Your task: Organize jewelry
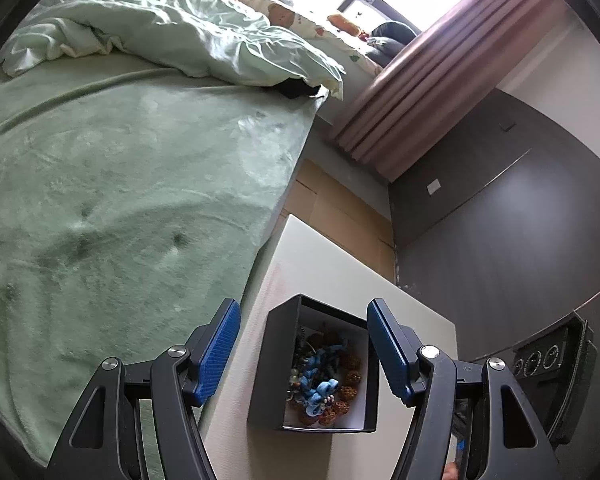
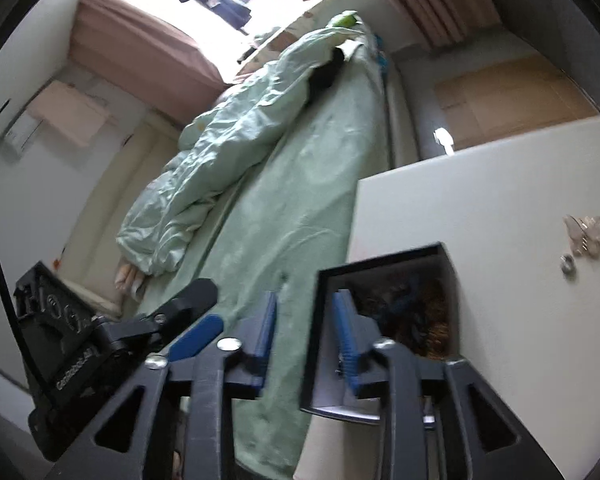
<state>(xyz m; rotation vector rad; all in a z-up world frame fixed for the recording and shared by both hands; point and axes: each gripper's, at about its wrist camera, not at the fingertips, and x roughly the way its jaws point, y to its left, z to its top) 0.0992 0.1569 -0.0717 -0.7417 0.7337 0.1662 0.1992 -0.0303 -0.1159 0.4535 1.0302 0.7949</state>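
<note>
A: The black box (image 1: pixel 314 364) sits on the white table (image 1: pixel 328 264) near the edge by the bed (image 1: pixel 112 184). It's stiff card packed with blue and brown beads (image 1: pixel 320 376).

B: The left gripper (image 1: pixel 304 354) straddles it, jaws spread, nothing pinched. The right gripper (image 2: pixel 306 332) is part open around the box's near wall; pads not pressing.

A: Best left steadies the box; right fetches the glassy trinkets (image 2: pixel 584 236) lying toward the far edge.

I note a black box (image 1: pixel 278 364) with white lining, blue and brown beads (image 1: pixel 324 380) inside, an off-white counter (image 1: pixel 340 276), a plain pale green bed (image 1: pixel 120 184), and dusty pink curtains (image 1: pixel 440 92).
</note>
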